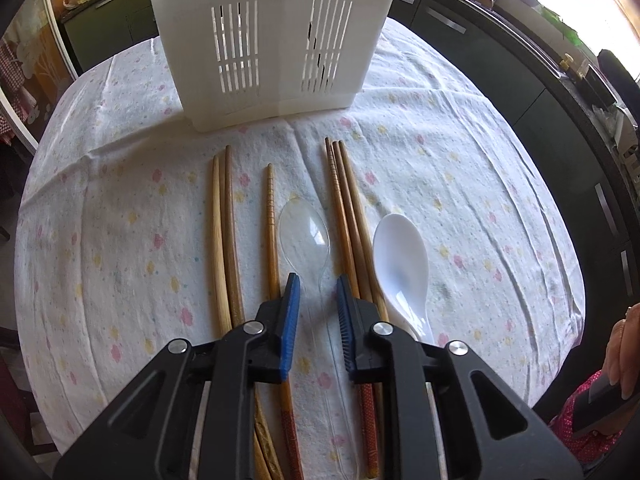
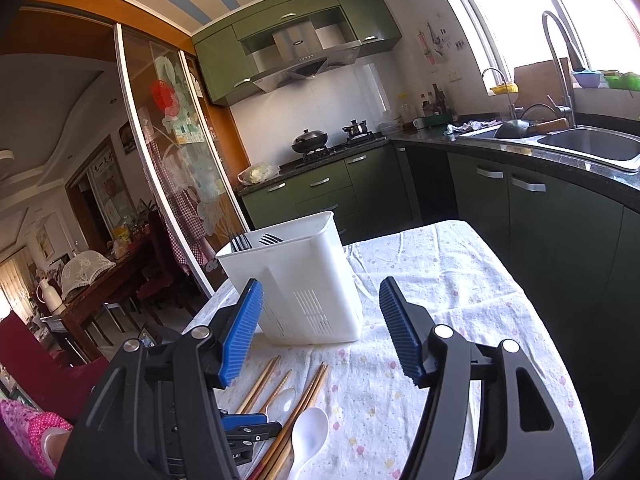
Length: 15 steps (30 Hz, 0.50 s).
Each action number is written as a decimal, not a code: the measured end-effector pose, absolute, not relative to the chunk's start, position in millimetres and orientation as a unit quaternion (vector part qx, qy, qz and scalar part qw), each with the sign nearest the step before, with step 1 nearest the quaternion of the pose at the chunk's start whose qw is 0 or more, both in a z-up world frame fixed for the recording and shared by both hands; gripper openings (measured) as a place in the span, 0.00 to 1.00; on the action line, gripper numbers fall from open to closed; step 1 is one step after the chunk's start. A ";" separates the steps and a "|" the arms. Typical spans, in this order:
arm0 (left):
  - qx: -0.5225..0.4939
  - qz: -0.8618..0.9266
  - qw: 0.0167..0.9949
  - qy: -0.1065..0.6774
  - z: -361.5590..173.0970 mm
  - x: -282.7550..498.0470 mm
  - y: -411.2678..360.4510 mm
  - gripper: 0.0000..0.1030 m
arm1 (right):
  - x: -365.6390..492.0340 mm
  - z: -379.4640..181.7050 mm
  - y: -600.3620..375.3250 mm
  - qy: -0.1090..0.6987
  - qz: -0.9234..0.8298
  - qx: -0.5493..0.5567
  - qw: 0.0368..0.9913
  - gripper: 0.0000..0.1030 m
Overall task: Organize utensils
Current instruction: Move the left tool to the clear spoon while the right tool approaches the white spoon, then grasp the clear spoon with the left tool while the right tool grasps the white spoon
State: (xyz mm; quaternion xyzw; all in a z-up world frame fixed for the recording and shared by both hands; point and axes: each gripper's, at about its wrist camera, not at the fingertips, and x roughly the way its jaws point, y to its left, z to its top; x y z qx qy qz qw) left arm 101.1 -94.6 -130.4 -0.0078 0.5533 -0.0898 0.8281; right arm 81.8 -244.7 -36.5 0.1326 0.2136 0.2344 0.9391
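Note:
A white slotted utensil holder [image 1: 272, 40] stands at the far side of the table; in the right wrist view [image 2: 304, 280] dark forks stick out of it. In front of it lie several wooden chopsticks [image 1: 224, 232], a clear plastic spoon [image 1: 306, 228] and a white spoon [image 1: 402, 264]. My left gripper [image 1: 318, 284] is open low over the cloth, its blue pads [image 1: 291, 308] on either side of the clear spoon's handle. My right gripper [image 2: 320, 292] is open and empty, raised above the table to the right of the utensils, which show below it [image 2: 308, 428].
The table wears a white flowered cloth [image 1: 460, 184]. Dark green kitchen cabinets [image 2: 540, 216] and a sink [image 2: 588, 144] run along the right. A glass sliding door [image 2: 176, 160] stands left of the table. The person's hand [image 1: 620, 348] shows at the right edge.

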 end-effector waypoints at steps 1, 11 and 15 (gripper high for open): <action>-0.009 -0.089 0.828 0.553 -130.8 101.9 -94.9 0.14 | 81.9 -36.4 -244.7 0.217 0.234 0.131 0.939 0.59; -0.051 -0.109 0.846 0.520 -109.4 92.5 -72.2 0.09 | 95.3 -80.3 -219.4 0.407 0.271 0.072 0.869 0.55; -0.044 -0.118 0.867 0.483 -88.0 81.6 -68.7 0.09 | 95.6 -112.3 -209.9 0.482 0.295 0.072 0.822 0.34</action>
